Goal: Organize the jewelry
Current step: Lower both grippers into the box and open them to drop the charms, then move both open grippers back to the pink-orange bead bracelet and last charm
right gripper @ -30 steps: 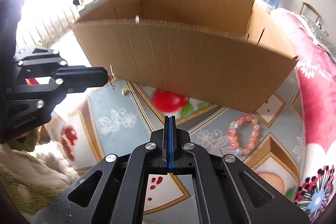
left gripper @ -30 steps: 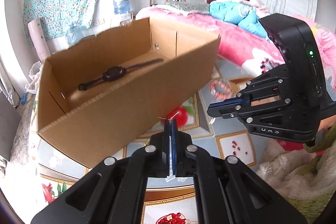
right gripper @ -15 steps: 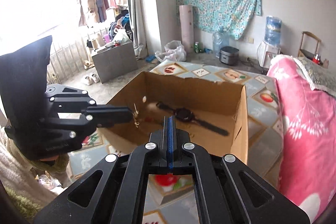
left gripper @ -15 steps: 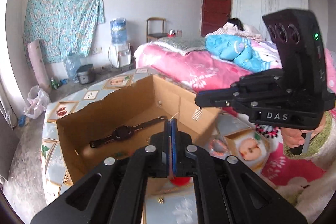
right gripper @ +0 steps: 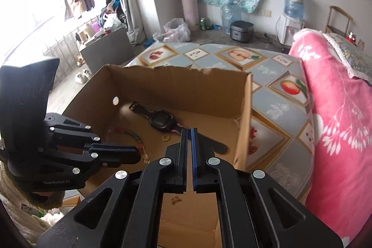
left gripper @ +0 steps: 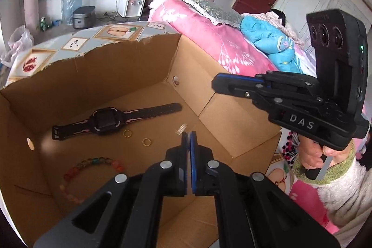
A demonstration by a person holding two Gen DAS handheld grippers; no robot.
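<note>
An open cardboard box (left gripper: 193,76) holds a black watch (left gripper: 104,120), two gold rings (left gripper: 146,142) and a coloured bead bracelet (left gripper: 93,162). My left gripper (left gripper: 188,133) hangs over the box with its jaws slightly apart; a small blurred earring (left gripper: 181,129) is in the air just off its tips. My right gripper (right gripper: 188,130) is also over the box (right gripper: 176,83), jaws slightly apart and empty. A small gold piece (right gripper: 175,200) lies on the box floor below it. The watch (right gripper: 162,120) and the left gripper (right gripper: 137,155) show in the right wrist view.
The box stands on a table with a fruit-patterned cloth (right gripper: 267,104). A pink bed (left gripper: 209,34) lies along the right. The right gripper (left gripper: 215,83) shows in the left wrist view, held in a gloved hand (left gripper: 313,155).
Both grippers rose from table level beside the box to above its opening. The left jaws have parted a little and the earring has come off their tips.
</note>
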